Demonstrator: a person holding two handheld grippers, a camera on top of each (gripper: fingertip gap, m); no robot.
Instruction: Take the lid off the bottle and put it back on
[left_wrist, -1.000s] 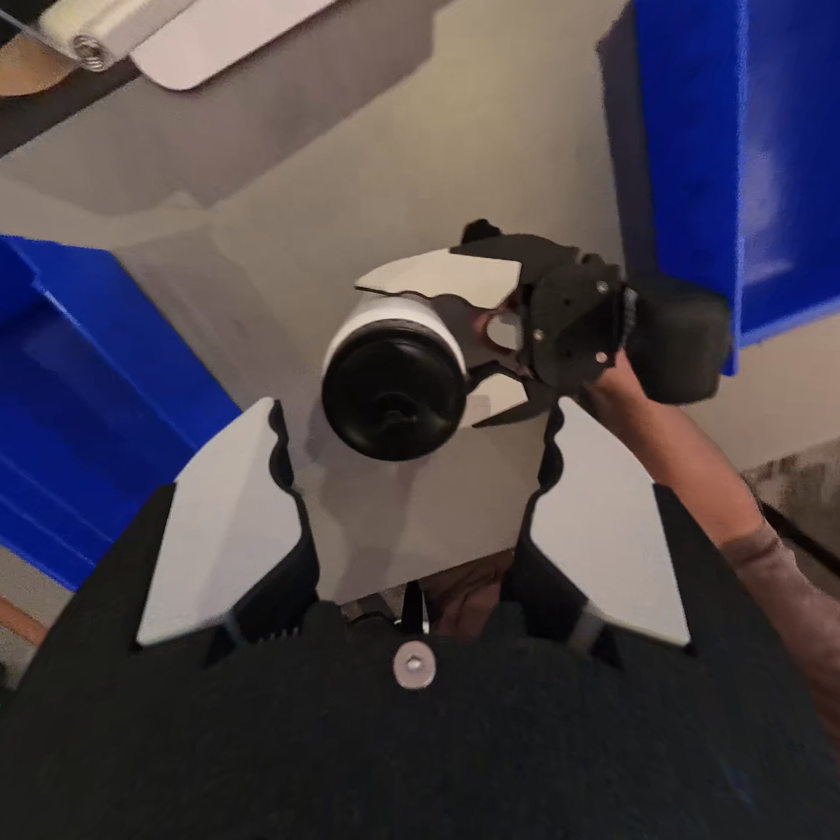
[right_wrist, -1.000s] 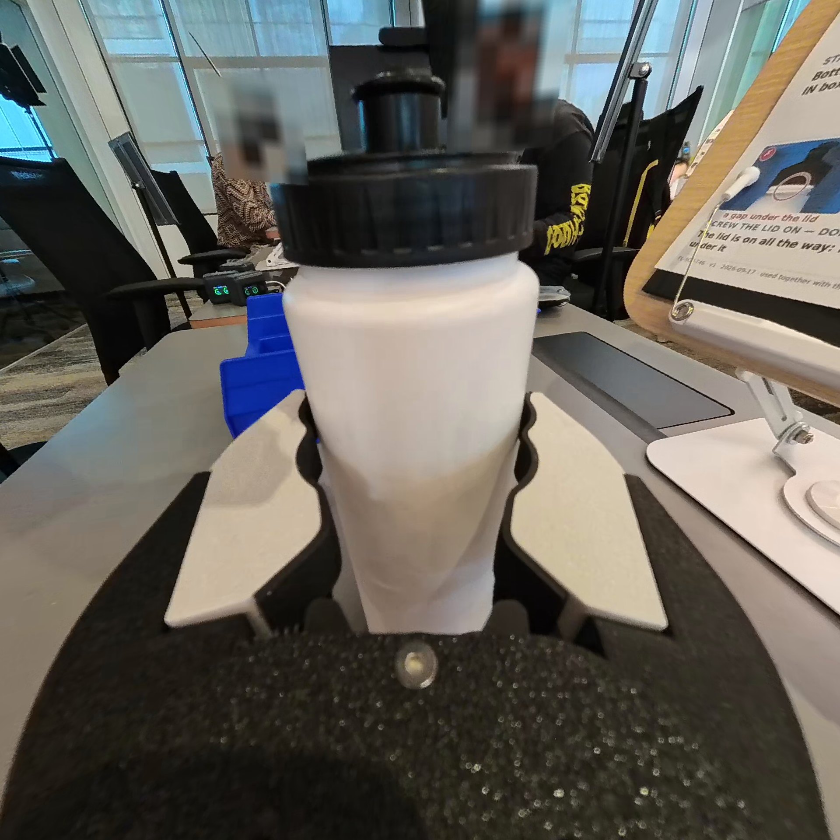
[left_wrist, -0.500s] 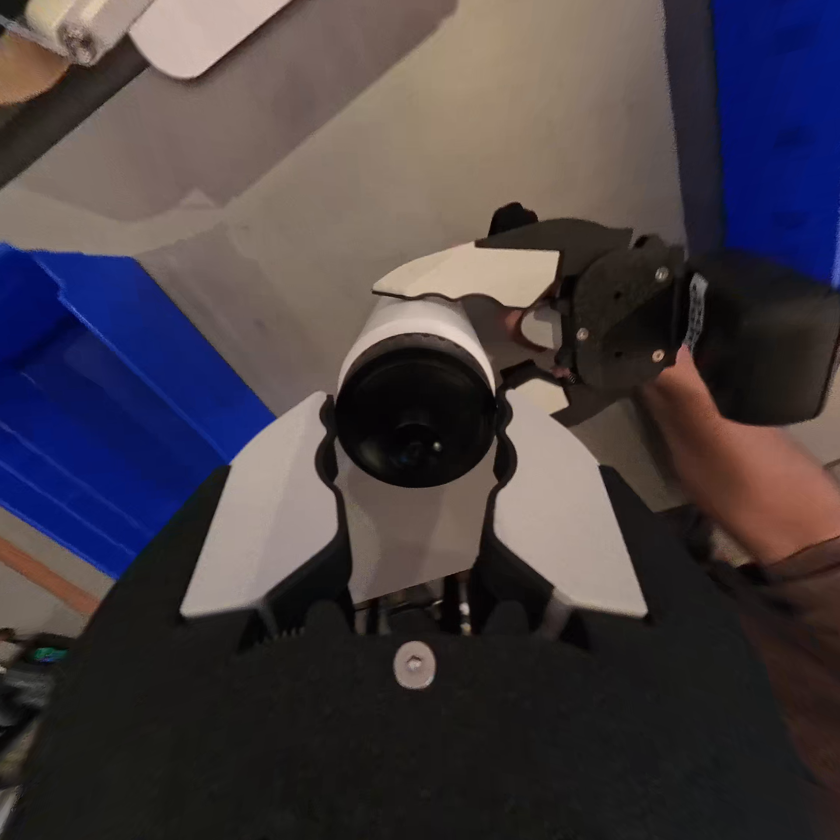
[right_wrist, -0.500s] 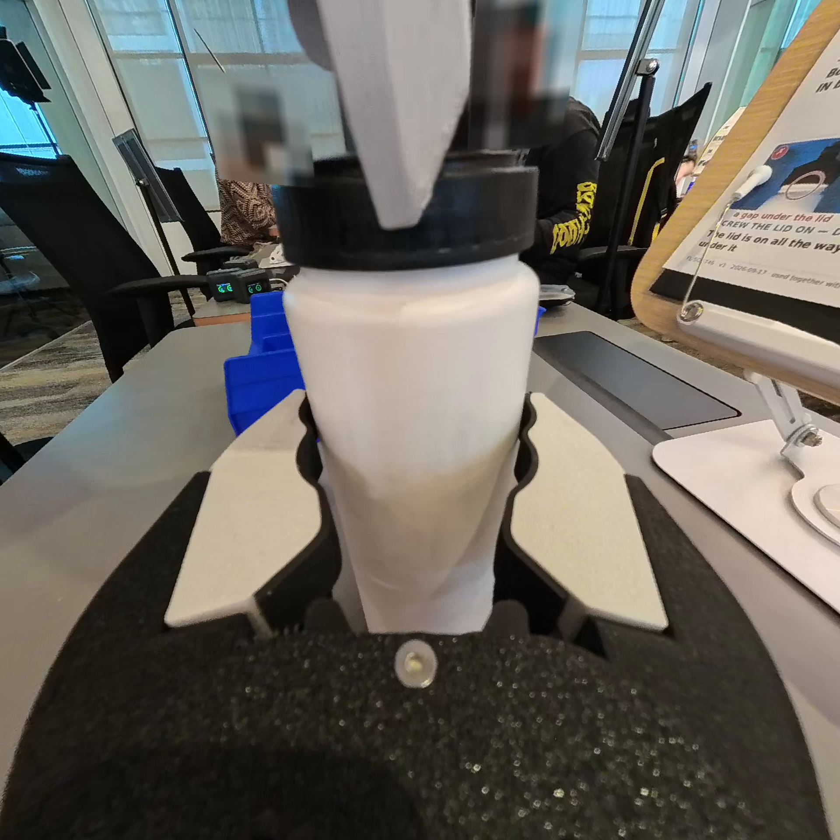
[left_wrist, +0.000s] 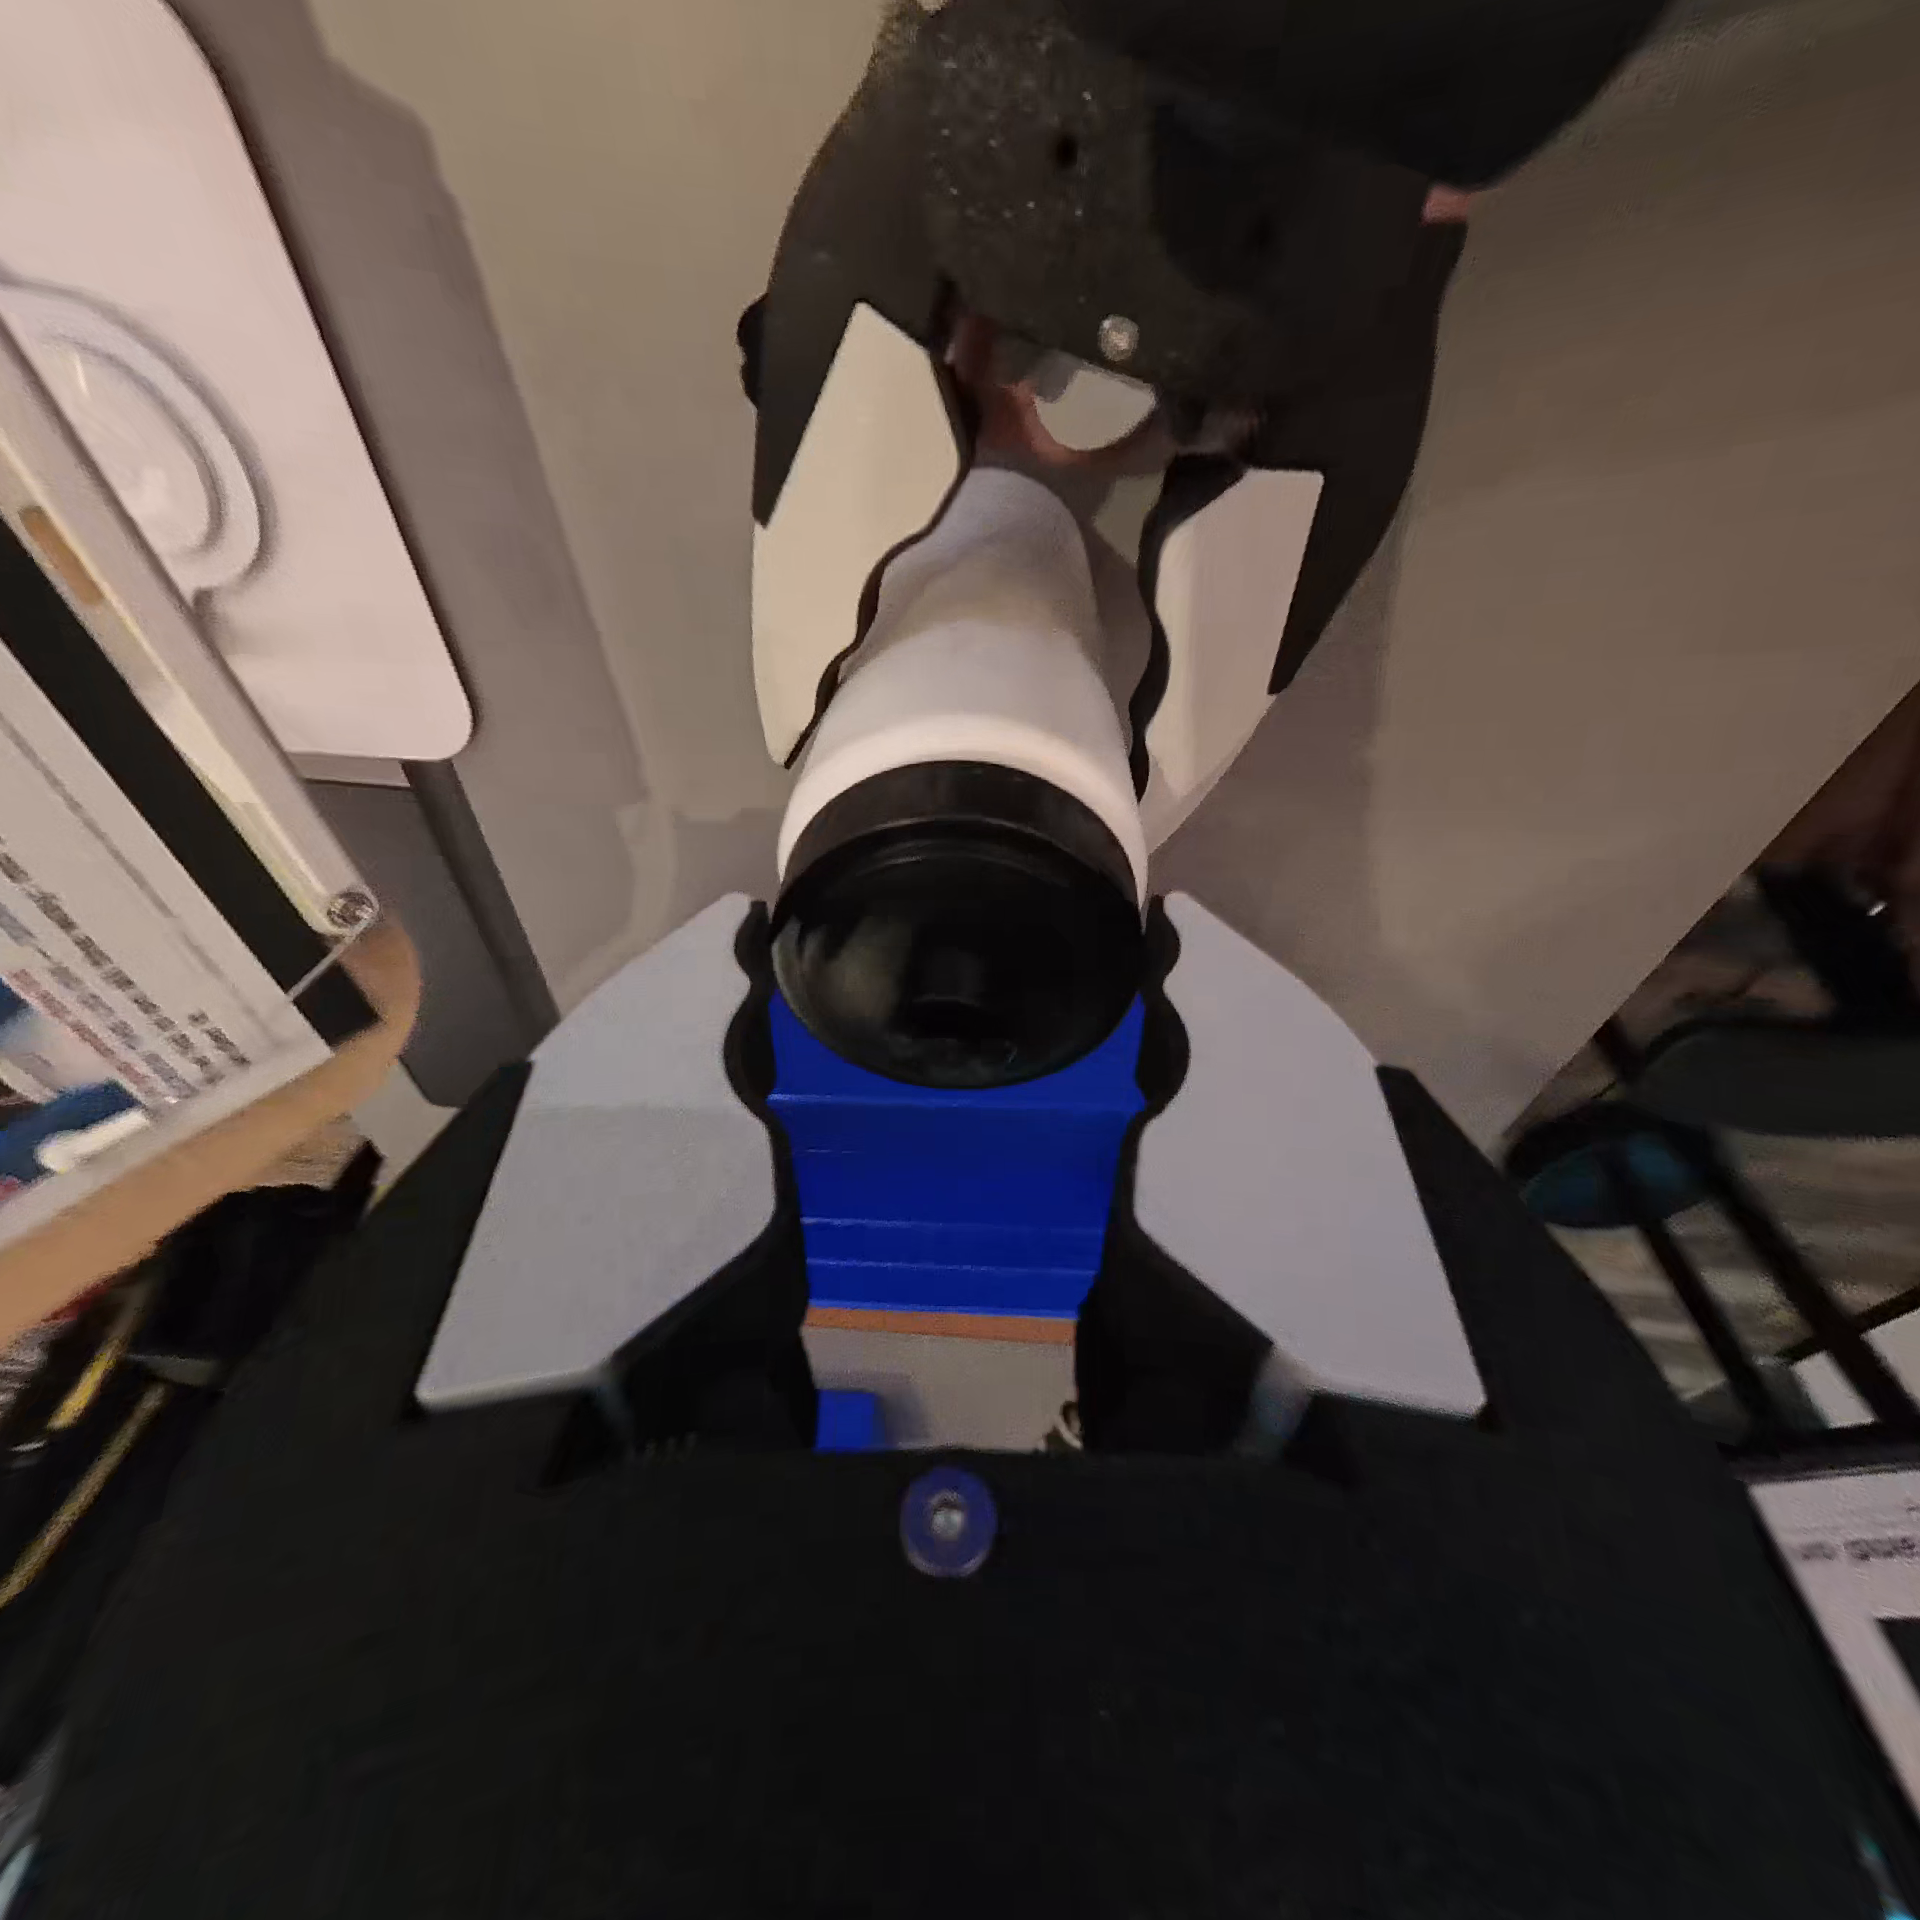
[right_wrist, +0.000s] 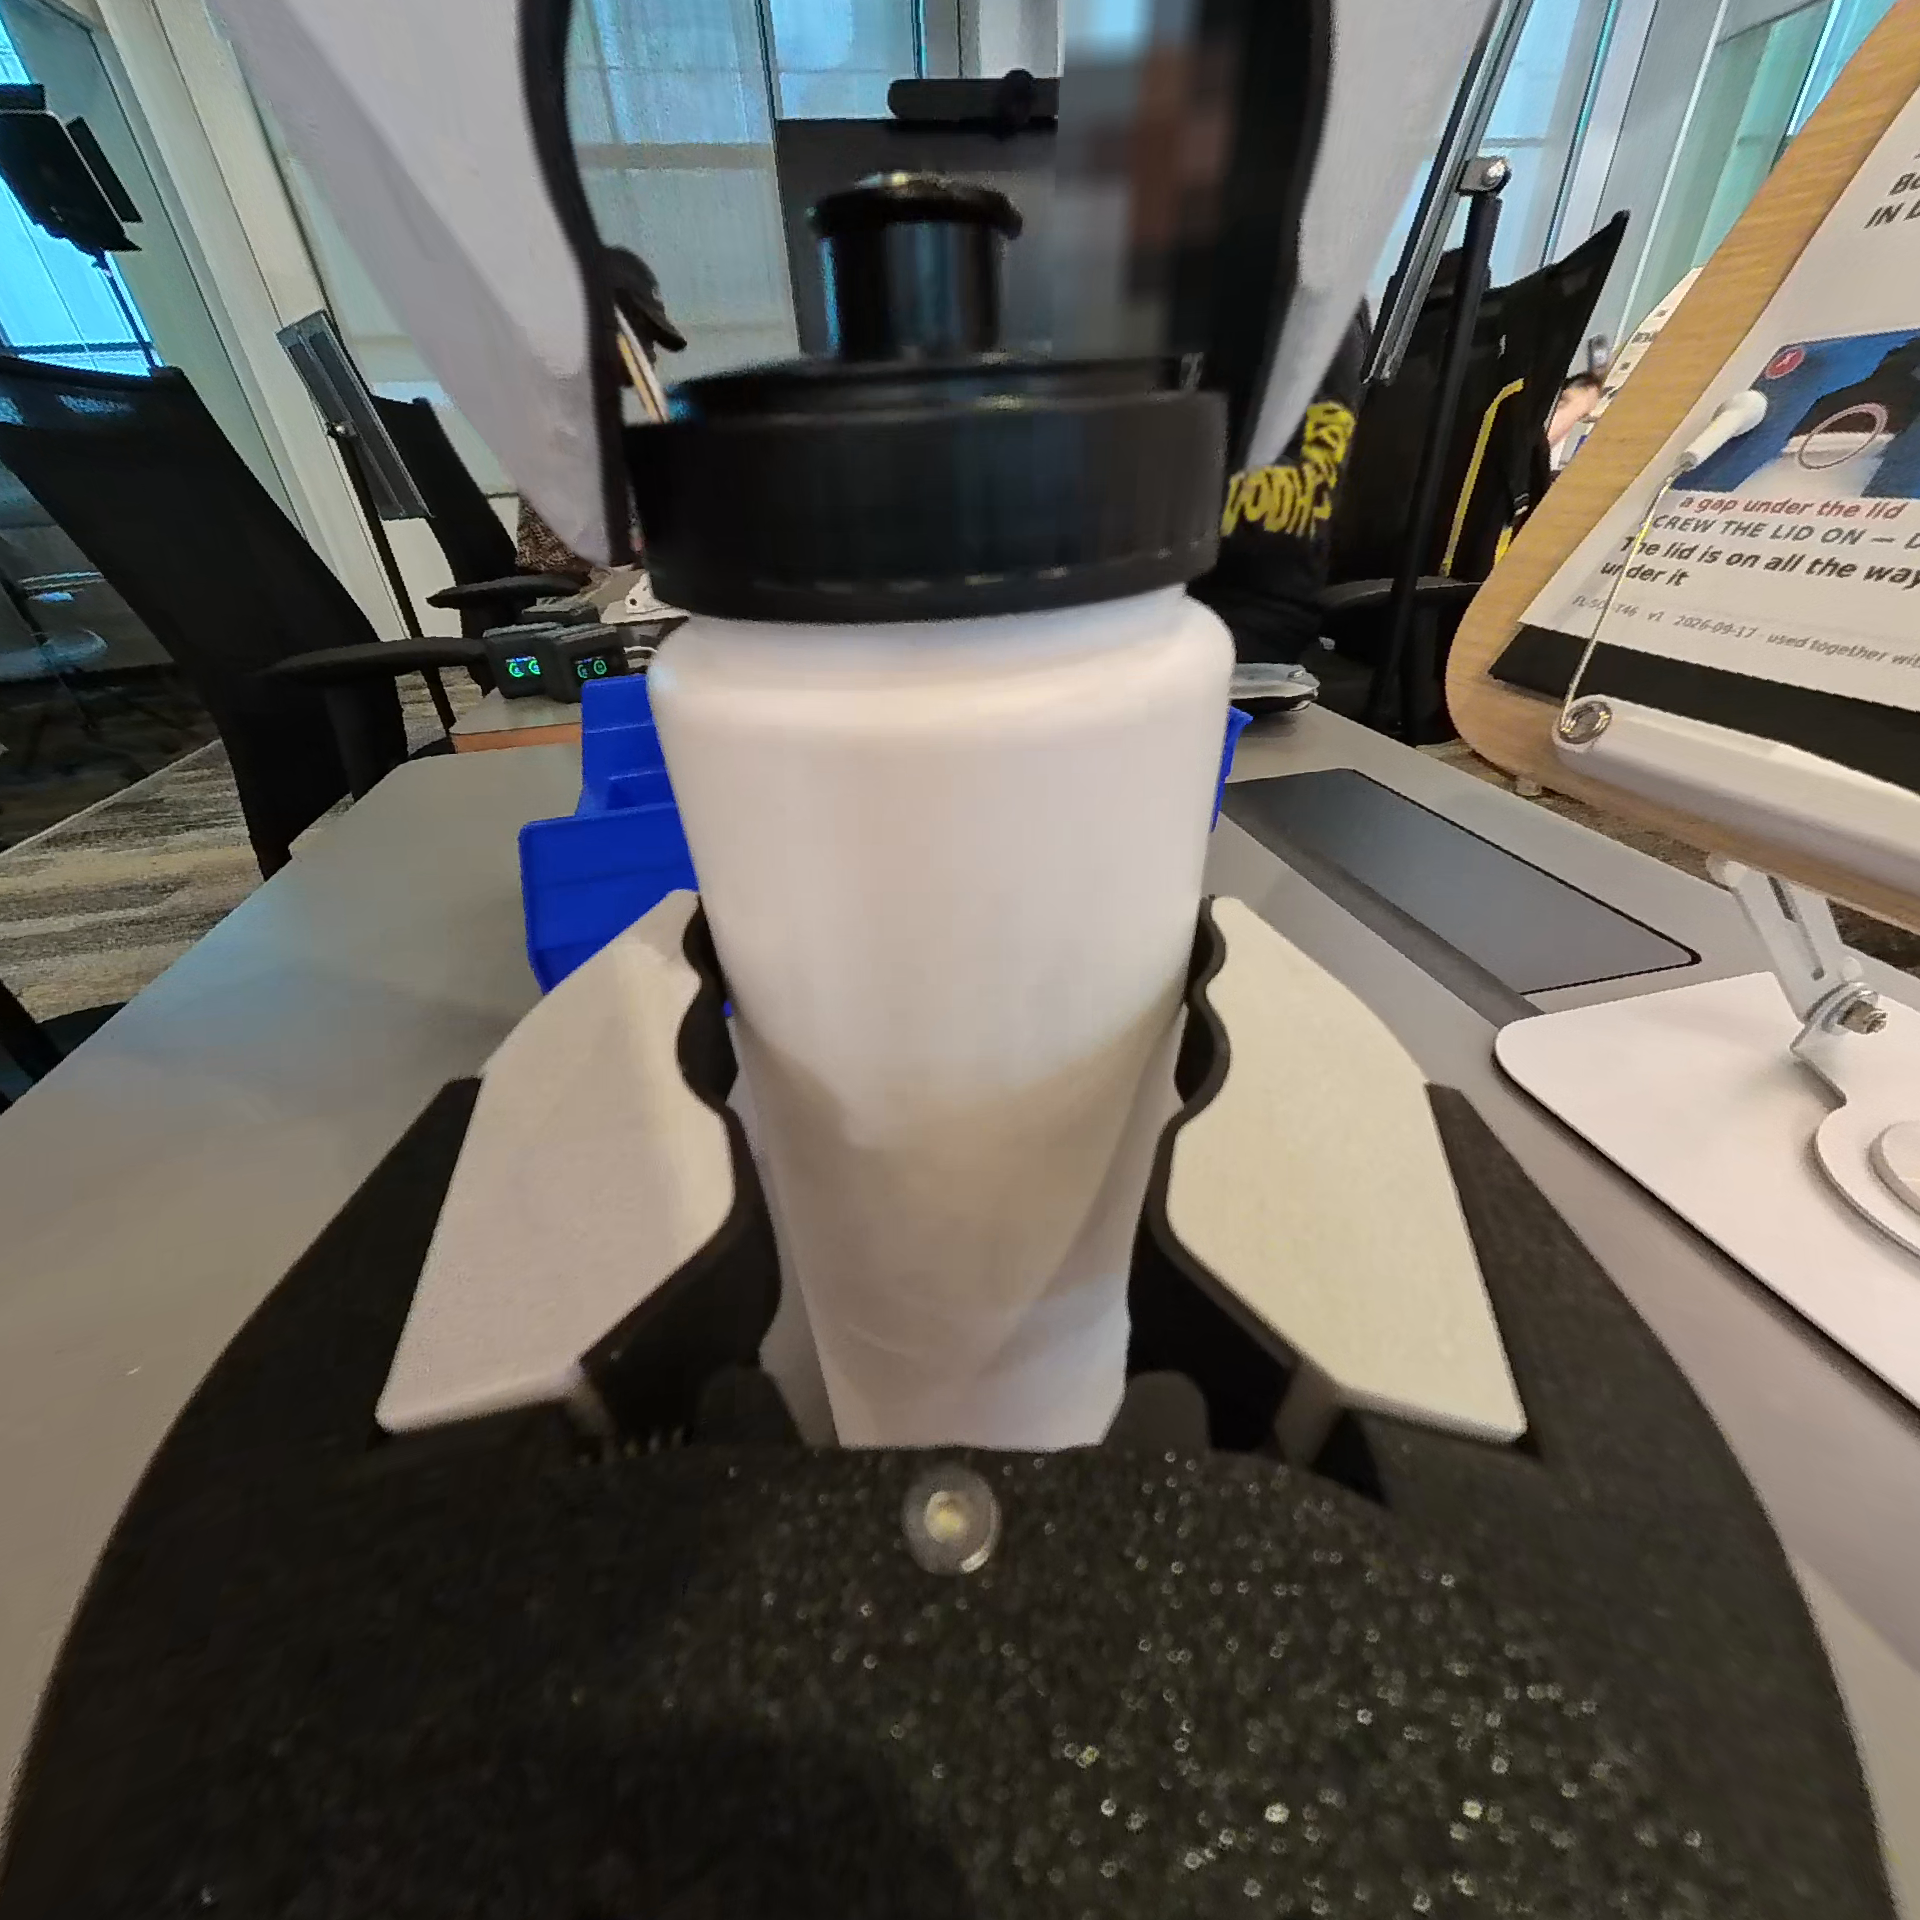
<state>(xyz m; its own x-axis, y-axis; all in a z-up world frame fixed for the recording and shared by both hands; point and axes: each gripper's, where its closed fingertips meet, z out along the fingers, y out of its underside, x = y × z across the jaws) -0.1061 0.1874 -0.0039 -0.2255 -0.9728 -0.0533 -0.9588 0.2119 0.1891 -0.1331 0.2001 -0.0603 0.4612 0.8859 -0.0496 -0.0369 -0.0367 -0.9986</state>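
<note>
Both grippers clamp one white bottle (right_wrist: 940, 935) — body and lid.
Left of the bottle sits a blue bin (right_wrist: 603, 831); the right gripper (right_wrist: 951, 997) presses its pads on the bottle's body; on top, the left gripper (left_wrist: 956, 956) pinches the black lid (left_wrist: 951, 971) — a stand with a printed sheet (right_wrist: 1714, 520) is to the bottle's right.

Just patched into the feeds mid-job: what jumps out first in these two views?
A white bottle with a black lid fills the middle of the right wrist view, upright and clamped low on its body by the right gripper. In the left wrist view the left gripper has its fingers on both sides of that lid from above. A blue bin sits on the grey table just behind the bottle.
</note>
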